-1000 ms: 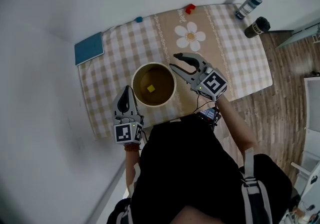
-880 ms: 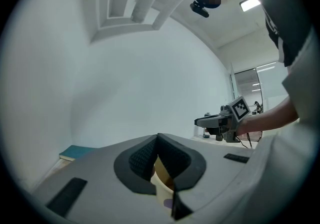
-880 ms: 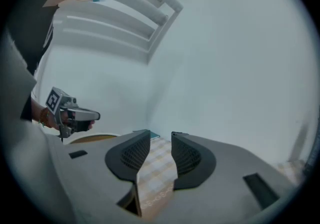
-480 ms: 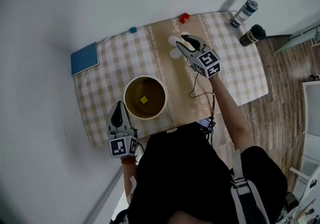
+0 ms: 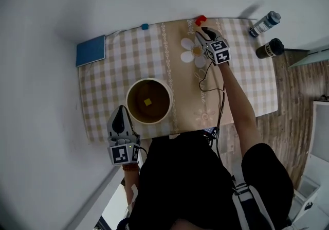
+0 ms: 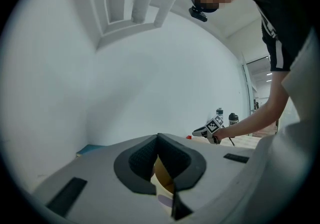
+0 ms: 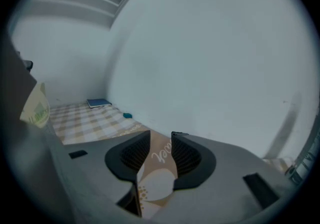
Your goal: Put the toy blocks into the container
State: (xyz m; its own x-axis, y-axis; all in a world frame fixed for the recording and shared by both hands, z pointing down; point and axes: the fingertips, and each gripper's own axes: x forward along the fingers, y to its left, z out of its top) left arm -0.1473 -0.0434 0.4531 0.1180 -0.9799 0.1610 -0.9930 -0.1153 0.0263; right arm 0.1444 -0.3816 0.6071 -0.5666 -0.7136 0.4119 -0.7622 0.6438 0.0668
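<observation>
A round tan container (image 5: 148, 80) stands on the checked tablecloth with one yellow block (image 5: 148, 102) inside. A red block (image 5: 200, 19) lies at the table's far edge, and a teal block (image 5: 145, 26) lies left of it. My right gripper (image 5: 204, 31) hovers just short of the red block with its jaws open and empty; in the right gripper view (image 7: 160, 140) only cloth shows between them, and the teal block (image 7: 127, 115) is off to the left. My left gripper (image 5: 122, 111) sits at the container's near left side with its tips together (image 6: 157, 137).
A blue book (image 5: 90, 50) lies at the table's far left corner. Two bottles (image 5: 266, 23) (image 5: 271, 48) stand at the far right edge. A white wall runs right behind the table. A cable hangs from the right gripper across the cloth.
My right gripper has travelled from beside the container out to the far edge, close to the red block. The left gripper has drawn back slightly toward the near edge.
</observation>
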